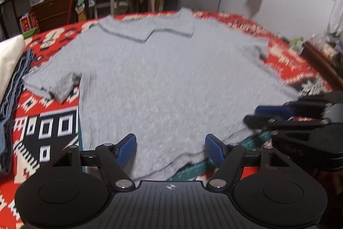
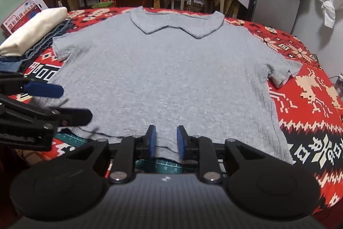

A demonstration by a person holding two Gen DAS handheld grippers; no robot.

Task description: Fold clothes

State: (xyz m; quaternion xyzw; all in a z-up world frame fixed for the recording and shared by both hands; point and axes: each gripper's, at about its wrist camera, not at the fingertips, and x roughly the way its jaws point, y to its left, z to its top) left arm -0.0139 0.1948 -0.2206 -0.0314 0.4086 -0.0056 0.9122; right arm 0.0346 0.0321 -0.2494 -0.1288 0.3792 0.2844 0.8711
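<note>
While grey polo shirt (image 2: 163, 78) lies flat, unfolded on table (image 2: 310, 100), R tongs (image 2: 166, 141) nearly closed astride hem w/o visibly pinching it, L tongs (image 1: 170, 150) half-open, empty; no fold started.

grey polo shirt (image 2: 167, 70) lies flat on red patterned cloth (image 2: 310, 100); right gripper (image 2: 166, 141) jaws narrowly apart at hem

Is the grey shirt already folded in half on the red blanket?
No, the grey shirt lies spread flat on the red blanket, collar far, both short sleeves out to the sides.
</note>
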